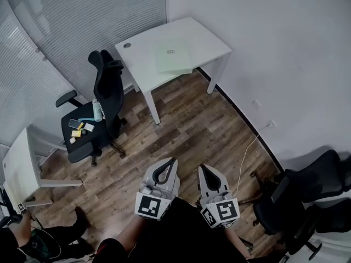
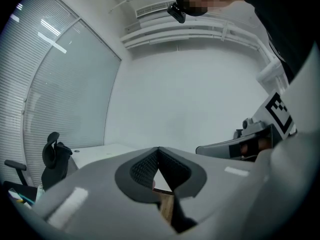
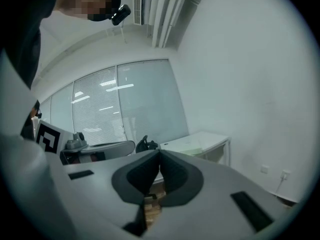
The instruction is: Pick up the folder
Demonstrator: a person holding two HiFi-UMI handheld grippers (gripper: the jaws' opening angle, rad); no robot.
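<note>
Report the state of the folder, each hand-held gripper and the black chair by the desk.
Folder: lying flat on the white desk, not yet picked up.
Left hand-held gripper: shut, empty.
Right hand-held gripper: shut, empty.
Black chair: upright, small items on its seat.
</note>
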